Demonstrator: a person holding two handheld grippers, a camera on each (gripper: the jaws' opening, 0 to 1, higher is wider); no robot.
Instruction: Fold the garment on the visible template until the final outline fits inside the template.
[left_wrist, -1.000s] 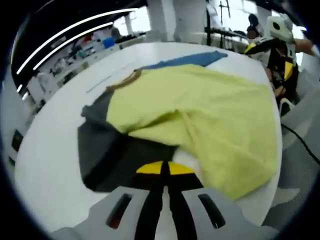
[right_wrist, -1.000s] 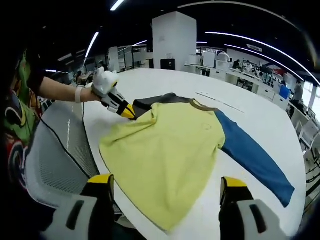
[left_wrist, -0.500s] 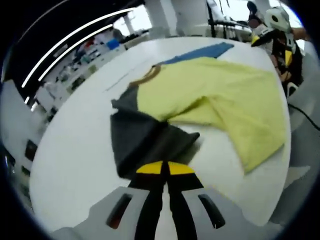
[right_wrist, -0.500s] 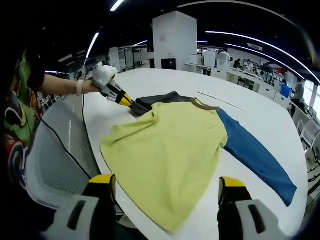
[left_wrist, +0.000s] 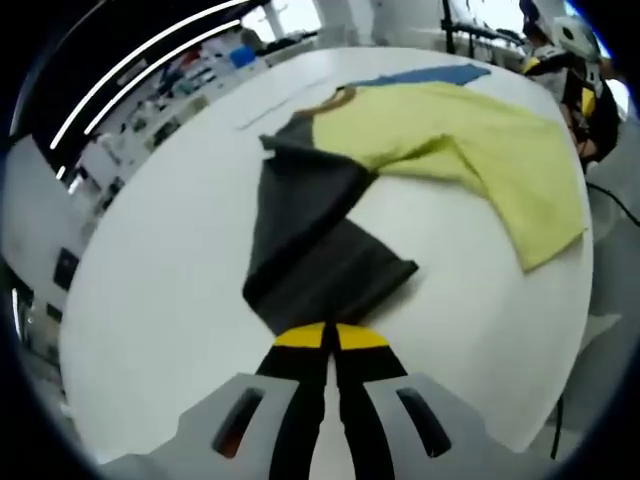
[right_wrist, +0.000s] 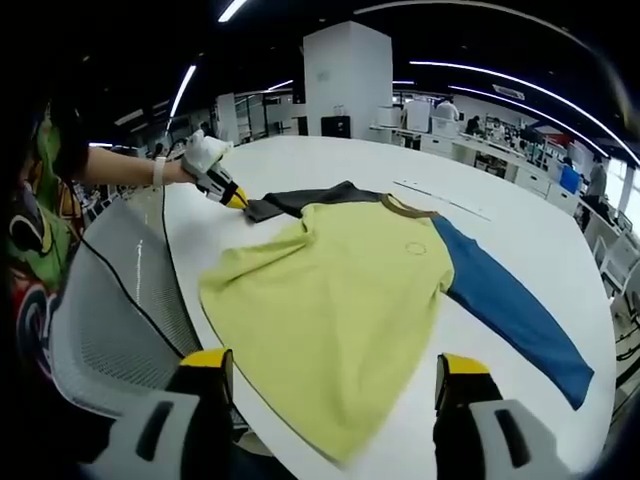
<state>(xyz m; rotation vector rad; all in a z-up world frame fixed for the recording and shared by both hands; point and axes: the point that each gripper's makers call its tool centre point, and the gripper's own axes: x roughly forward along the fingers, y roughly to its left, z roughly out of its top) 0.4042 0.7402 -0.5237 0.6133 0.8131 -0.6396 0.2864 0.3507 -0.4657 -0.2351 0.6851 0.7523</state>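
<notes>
Left claw (left_wrist: 328, 338) pinching the grey sleeve (left_wrist: 315, 250)

My right claw (right_wrist: 335, 375) gapes wide, empty; yellow shirt (right_wrist: 335, 300) lies on the tabletop (left_wrist: 160, 260), blue sleeve (right_wrist: 510, 310) toward 4 o'clock; template perhaps hidden.

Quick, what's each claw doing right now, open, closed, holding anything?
Left claw: closed on the dark grey sleeve of the yellow long-sleeved shirt, sleeve stretched out.
Right claw: open, holding nothing, above the shirt's hem.
</notes>
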